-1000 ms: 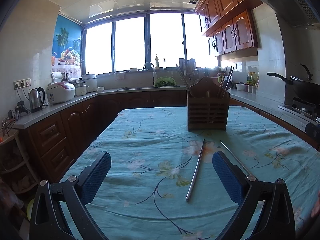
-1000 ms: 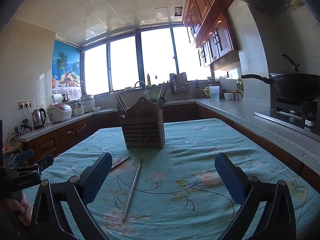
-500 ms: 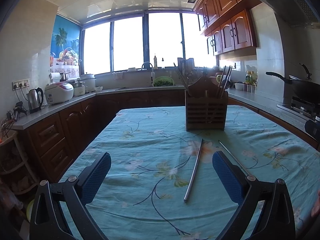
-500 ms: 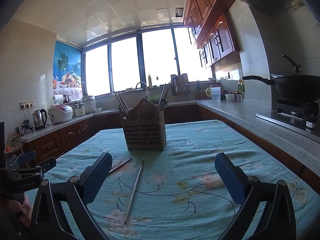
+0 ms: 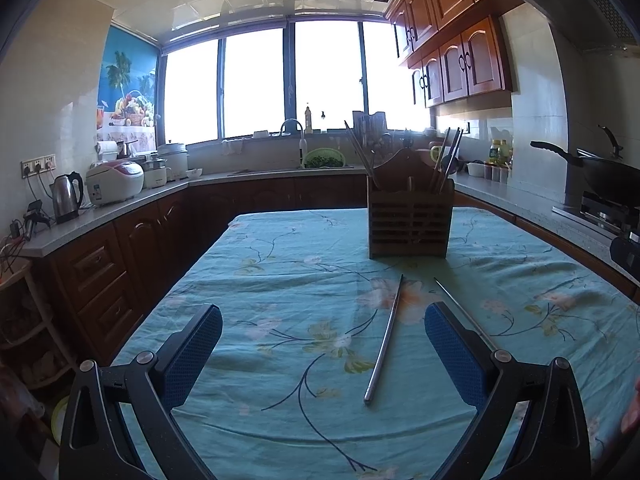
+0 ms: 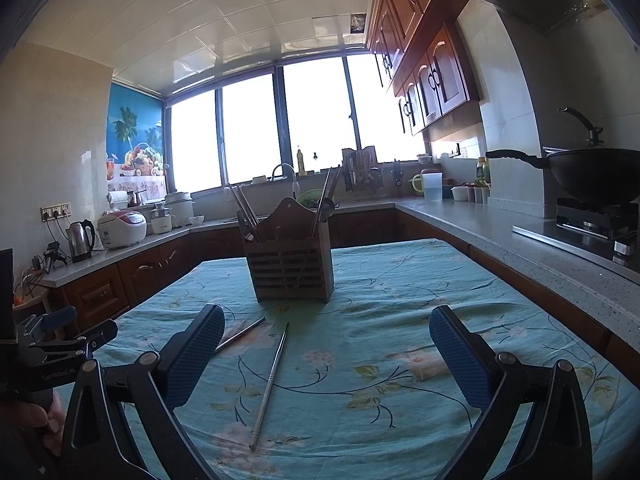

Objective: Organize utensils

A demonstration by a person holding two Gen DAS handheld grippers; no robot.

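Left tongs (image 5: 323, 354): held wide apart above the worktop, nothing gripped.
Flat chopstick (image 5: 384, 338): laid on the flowered cloth (image 5: 280, 280), between the left tongs' fingers.
Thin chopstick (image 5: 460, 308): laid just right of it, partly hidden by the right finger.
Wooden holder (image 5: 410, 222): stood upright behind both, filled with utensils.
Right tongs (image 6: 326, 360): held wide apart, nothing gripped.
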